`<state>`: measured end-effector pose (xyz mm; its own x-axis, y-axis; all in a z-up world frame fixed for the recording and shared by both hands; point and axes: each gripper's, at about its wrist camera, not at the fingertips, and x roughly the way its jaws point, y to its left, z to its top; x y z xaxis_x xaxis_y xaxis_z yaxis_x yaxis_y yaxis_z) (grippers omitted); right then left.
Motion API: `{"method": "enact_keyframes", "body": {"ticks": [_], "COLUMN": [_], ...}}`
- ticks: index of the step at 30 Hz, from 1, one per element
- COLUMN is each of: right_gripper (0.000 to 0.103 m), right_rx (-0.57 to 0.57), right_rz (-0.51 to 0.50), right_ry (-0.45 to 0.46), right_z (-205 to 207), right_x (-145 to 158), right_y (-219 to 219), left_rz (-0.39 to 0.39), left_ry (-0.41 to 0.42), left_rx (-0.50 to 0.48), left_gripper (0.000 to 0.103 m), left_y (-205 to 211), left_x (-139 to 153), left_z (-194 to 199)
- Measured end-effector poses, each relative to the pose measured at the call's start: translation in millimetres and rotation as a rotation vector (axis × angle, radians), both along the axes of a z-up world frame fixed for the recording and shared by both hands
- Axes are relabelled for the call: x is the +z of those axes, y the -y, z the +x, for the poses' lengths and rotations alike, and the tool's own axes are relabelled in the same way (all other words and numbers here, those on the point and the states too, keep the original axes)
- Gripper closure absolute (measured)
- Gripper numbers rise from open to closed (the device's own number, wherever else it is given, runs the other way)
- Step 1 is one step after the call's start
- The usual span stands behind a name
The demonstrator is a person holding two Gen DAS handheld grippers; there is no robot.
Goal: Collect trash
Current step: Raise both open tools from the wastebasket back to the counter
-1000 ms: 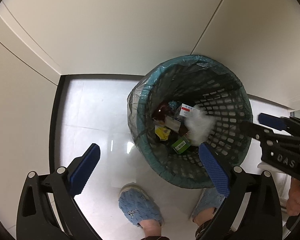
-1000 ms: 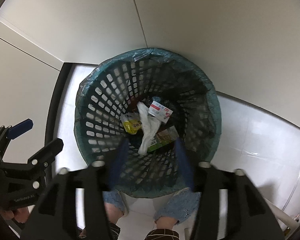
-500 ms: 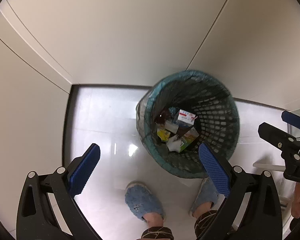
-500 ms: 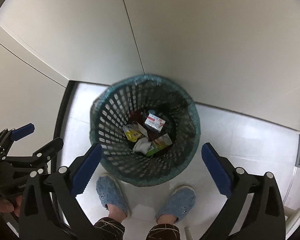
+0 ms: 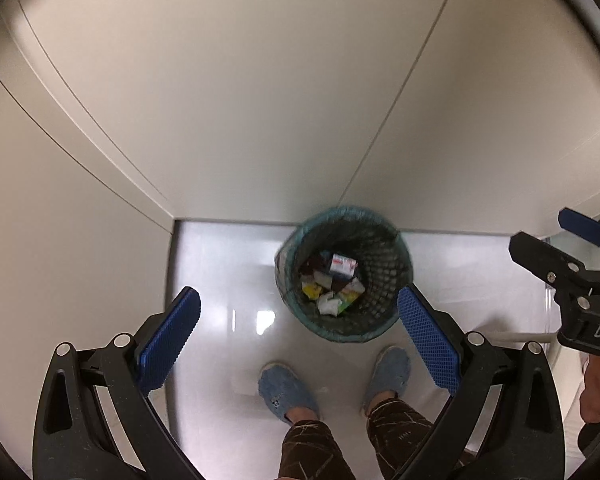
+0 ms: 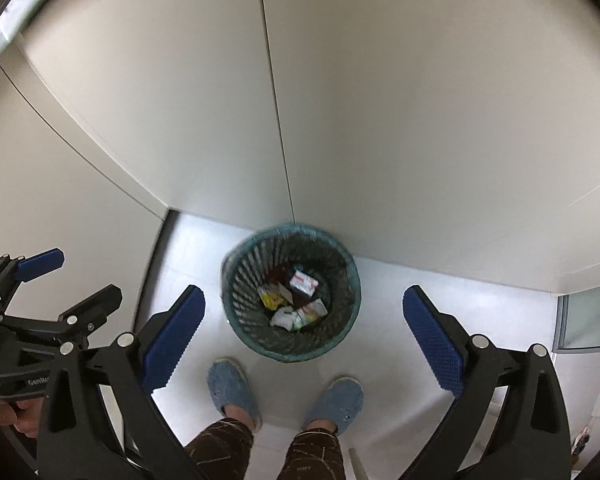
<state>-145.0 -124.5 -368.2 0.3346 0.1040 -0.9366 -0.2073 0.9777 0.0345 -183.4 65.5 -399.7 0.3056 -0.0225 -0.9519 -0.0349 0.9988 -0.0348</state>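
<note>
The left gripper (image 5: 298, 342), a black two-finger frame with blue ribbed pads (image 5: 168, 346), fills the lower part of its own view, jaws spread wide with nothing between them. The right gripper (image 6: 304, 344), of the same build, likewise stands wide open and empty. Both point steeply downward. A bare hand (image 5: 596, 394) grips the right gripper's handle at the lower right edge; another hand (image 6: 18, 416) holds the left one's at lower left.

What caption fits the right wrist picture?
Open right gripper above a mesh bin of trash, blue slippers below.
</note>
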Motion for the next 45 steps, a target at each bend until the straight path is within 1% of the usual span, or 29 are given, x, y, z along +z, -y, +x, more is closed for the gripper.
{"method": "enact_keyframes", "body": {"ticks": [3, 6, 11, 13, 14, 16, 19, 21, 23, 25, 27, 31, 35, 39, 45], "right_gripper": [0.008, 0.008, 0.008, 0.008, 0.008, 0.008, 0.008, 0.008, 0.008, 0.008, 0.008, 0.008, 0.008, 0.008, 0.008], "right_rx": [-0.017, -0.044, -0.105, -0.126, -0.134, -0.154, -0.191, -0.218, -0.235, -0.249, -0.250, -0.236, -0.218, -0.192, -0.139], "right_rz": [0.021, 0.017, 0.015, 0.008, 0.011, 0.008, 0.022, 0.027, 0.041, 0.038, 0.042, 0.042, 0.030, 0.039, 0.048], "right_ry": [0.039, 0.053, 0.098, 0.131, 0.150, 0.192, 0.240, 0.264, 0.288, 0.309, 0.324, 0.357, 0.390, 0.403, 0.396], "right_z": [-2.6, -3.9, -10.1, -13.1, -14.4, -16.4, -16.0, -12.9, -9.2, -4.5, 0.2, 18.4, 45.4, 86.8, 170.7], "right_x": [49.9, 93.1, 165.0, 193.5, 204.8, 230.7, 261.8, 277.9, 296.3, 310.4, 321.9, 339.7, 347.8, 349.8, 351.5], "right_y": [3.9, 8.5, 18.7, 22.1, 23.4, 25.8, 30.5, 35.5, 42.3, 47.6, 51.4, 58.8, 63.2, 74.7, 100.4], "left_rz": [0.046, 0.019, 0.050, 0.073, 0.073, 0.057, 0.045, 0.053, 0.052, 0.040, 0.032, 0.032, 0.034, 0.038, 0.040], "left_ry": [0.038, 0.069, 0.143, 0.174, 0.193, 0.205, 0.235, 0.258, 0.275, 0.293, 0.300, 0.315, 0.334, 0.336, 0.317], "left_rx": [0.013, 0.036, 0.020, 0.018, 0.024, 0.028, 0.019, 0.007, -0.008, -0.016, -0.023, -0.030, -0.032, -0.024, 0.013], "left_gripper": [0.006, 0.006, 0.006, 0.006, 0.006, 0.006, 0.006, 0.006, 0.006, 0.006, 0.006, 0.006, 0.006, 0.006, 0.006], "left_y": [-2.4, -10.9, -17.4, -20.4, -23.8, -29.1, -32.2, -32.6, -28.6, -26.3, -23.0, -11.8, 1.6, 15.8, 40.6], "left_x": [49.4, 99.1, 178.6, 204.1, 217.8, 240.6, 271.7, 291.2, 303.1, 319.9, 329.8, 343.8, 353.0, 359.4, 361.0], "left_z": [3.9, 10.8, 17.5, 20.1, 20.6, 24.5, 30.2, 33.6, 40.3, 46.1, 54.0, 73.1, 99.3, 135.9, 204.0]}}
